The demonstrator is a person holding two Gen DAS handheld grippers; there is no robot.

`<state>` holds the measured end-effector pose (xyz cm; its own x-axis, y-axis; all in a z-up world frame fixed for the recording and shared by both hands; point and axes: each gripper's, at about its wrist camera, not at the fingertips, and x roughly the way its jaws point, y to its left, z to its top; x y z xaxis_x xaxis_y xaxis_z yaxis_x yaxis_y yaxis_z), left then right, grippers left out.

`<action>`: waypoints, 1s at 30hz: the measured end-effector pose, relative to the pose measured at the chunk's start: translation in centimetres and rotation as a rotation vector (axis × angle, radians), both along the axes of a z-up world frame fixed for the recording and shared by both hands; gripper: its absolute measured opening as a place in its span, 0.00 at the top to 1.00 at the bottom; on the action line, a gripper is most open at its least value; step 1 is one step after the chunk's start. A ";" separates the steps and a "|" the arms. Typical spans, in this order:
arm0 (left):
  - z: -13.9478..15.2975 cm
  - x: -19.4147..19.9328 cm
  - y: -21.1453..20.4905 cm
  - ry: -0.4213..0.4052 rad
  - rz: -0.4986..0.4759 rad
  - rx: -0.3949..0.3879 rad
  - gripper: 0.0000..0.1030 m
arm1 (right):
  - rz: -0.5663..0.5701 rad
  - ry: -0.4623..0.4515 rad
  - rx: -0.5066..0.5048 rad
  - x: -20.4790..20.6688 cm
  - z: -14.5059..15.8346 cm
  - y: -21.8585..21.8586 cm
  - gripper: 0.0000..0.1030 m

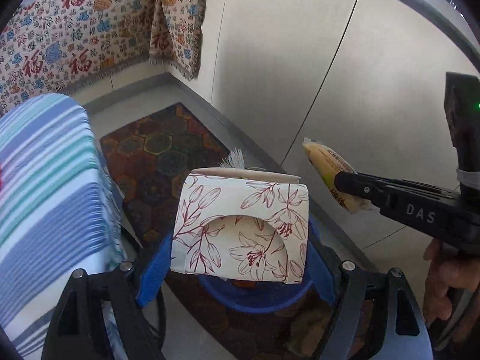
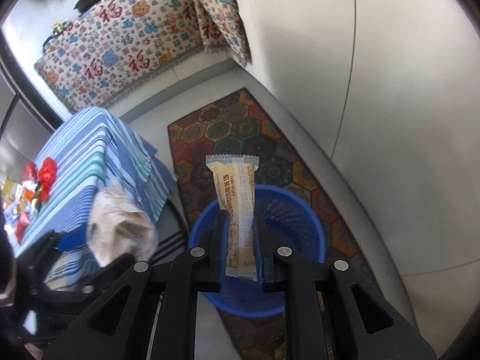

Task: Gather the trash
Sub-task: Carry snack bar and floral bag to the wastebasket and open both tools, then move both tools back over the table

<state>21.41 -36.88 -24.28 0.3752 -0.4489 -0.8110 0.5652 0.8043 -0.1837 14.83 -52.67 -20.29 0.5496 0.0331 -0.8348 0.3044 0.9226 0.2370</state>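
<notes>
My left gripper [image 1: 240, 258] is shut on a white cardboard box with a red flower print [image 1: 243, 228], held above the blue trash bin [image 1: 255, 297]. The box shows blurred in the right wrist view [image 2: 120, 225]. My right gripper [image 2: 241, 240] is shut on a long cream snack wrapper [image 2: 237, 210], held over the blue trash bin [image 2: 288, 210]. In the left wrist view the right gripper [image 1: 339, 181] comes in from the right with the wrapper [image 1: 327, 168] sticking out.
The bin stands on a dark hexagon-patterned rug [image 2: 240, 129] beside a pale wall [image 2: 375, 90]. A table with a blue striped cloth [image 2: 90, 162] stands to the left, with several red and mixed wrappers [image 2: 33, 186] on it. A patterned throw covers furniture [image 2: 120, 45] at the back.
</notes>
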 end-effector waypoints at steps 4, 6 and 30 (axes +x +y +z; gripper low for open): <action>-1.5 0.4 -1.6 0.011 -0.020 0.018 0.19 | -0.006 0.016 0.007 -0.2 -0.6 -1.0 0.86; -2.1 0.7 -2.1 0.014 -0.032 0.025 0.19 | -0.017 0.021 0.014 -0.3 -1.0 -1.7 0.86; -1.9 0.7 -2.3 -0.005 -0.040 -0.017 0.17 | -0.047 -0.061 -0.016 -0.1 0.3 -4.0 0.44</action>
<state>22.15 -39.18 -26.17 0.3609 -0.4774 -0.8011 0.5978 0.7778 -0.1942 14.77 -56.66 -19.99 0.6003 -0.0070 -0.7998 0.3327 0.9115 0.2417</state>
